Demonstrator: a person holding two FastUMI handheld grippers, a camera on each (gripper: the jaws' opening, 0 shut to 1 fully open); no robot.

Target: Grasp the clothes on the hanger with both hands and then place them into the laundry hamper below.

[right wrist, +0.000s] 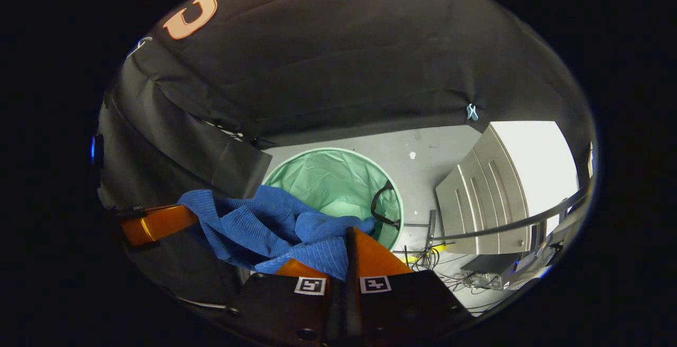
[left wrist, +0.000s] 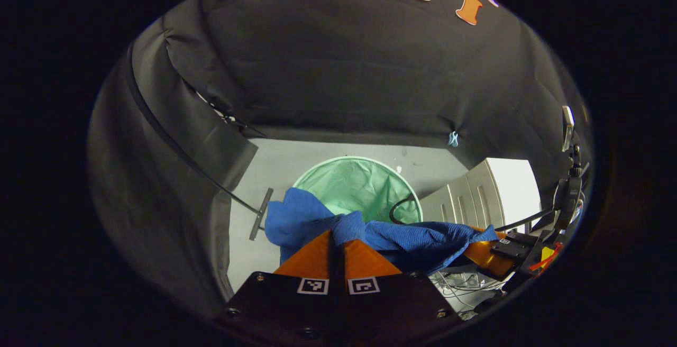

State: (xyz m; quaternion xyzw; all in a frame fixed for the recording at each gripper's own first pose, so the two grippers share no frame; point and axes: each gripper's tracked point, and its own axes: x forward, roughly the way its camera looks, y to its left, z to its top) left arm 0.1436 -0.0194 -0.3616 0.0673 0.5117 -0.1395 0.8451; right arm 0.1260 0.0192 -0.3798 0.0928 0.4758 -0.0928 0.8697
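You are pinching the blue garment (left wrist: 418,238) with both the left gripper (left wrist: 337,236) and right gripper (right wrist: 346,233), stretching it short of the green hamper (left wrist: 359,185) at frame centre, so releasing now is risking cloth draping over its rim.

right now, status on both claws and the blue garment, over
Left claw shut on blue garment. Right claw shut on it too. Garment slung between them above green hamper, hamper mouth open.

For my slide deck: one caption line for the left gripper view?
Both grippers, left and right, hold a blue garment stretched above the green laundry hamper.
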